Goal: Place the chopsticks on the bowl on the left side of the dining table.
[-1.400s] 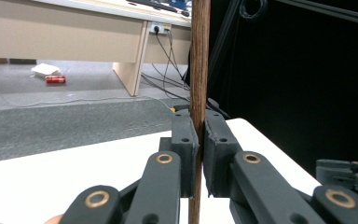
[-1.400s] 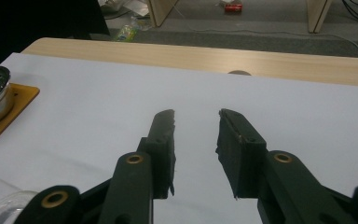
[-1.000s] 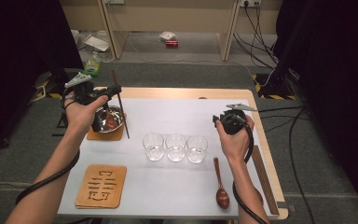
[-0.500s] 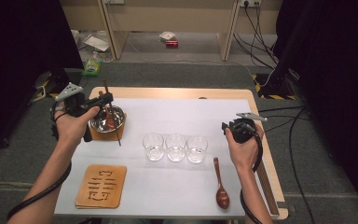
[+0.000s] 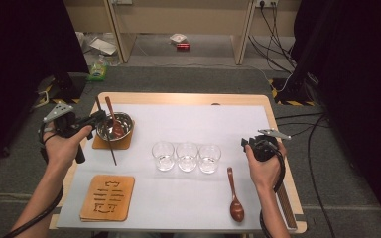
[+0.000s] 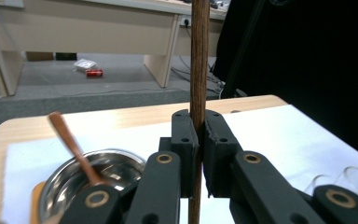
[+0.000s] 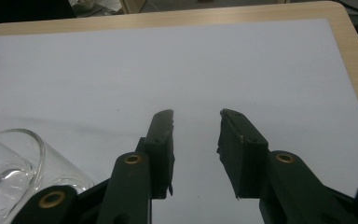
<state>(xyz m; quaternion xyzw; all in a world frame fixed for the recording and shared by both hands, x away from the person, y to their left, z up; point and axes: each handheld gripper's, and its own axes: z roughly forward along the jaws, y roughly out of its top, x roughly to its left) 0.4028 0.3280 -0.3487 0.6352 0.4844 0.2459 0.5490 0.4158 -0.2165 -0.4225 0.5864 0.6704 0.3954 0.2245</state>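
Presently we record, at the left edge of the table (image 5: 188,116), our left gripper (image 5: 95,119) with its jaws clamped on a thin dark wooden stick (image 5: 108,141); in the left gripper view that stick (image 6: 198,65) stands upright between the pads and runs out past the top and bottom of the picture. From the high view the stick slants across the near side of a steel bowl (image 5: 124,121) and ends on the white mat just beyond a small wooden coaster (image 5: 99,144) under the bowl. We list a wooden spoon (image 5: 113,116) leaning in the bowl, its handle pointing away from us. Next, three empty glasses (image 5: 187,156) stand in a row at the middle, close together. We note a second wooden spoon (image 5: 234,196) lying flat to the right of the glasses, bowl end toward us. A carved wooden trivet (image 5: 108,197) lies at the near left corner. Our right gripper (image 7: 196,116) hangs over bare mat at the right edge, jaws apart with nothing between them, one glass (image 7: 9,172) at its lower left.
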